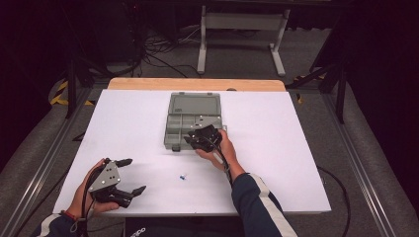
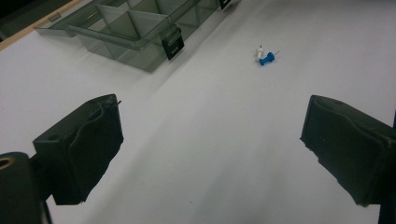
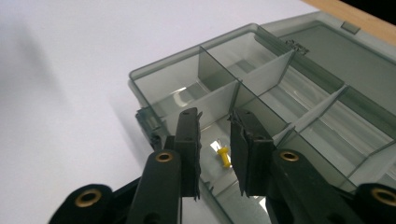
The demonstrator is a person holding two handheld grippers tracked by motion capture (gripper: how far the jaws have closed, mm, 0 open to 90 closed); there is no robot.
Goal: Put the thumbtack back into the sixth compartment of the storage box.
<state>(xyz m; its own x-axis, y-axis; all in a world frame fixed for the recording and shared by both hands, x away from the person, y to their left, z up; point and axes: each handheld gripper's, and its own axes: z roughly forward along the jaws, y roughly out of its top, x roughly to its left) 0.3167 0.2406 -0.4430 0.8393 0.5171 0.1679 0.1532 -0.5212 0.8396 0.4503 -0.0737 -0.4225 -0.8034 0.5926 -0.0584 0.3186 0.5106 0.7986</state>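
A smoky grey compartment box lies open at the middle of the white table. My right gripper hangs over its front compartments. In the right gripper view the jaws stand a little apart and hold nothing. A yellow pushpin lies in the compartment below the gap. A blue pushpin lies loose on the table in front of the box. The left gripper view shows it touching a white pushpin. My left gripper rests wide open at the near left, empty.
The box's lid is folded back flat toward the far side. Its dividers stand upright between the compartments. A wooden strip runs along the table's far edge. Beyond it stands a white frame on the floor.
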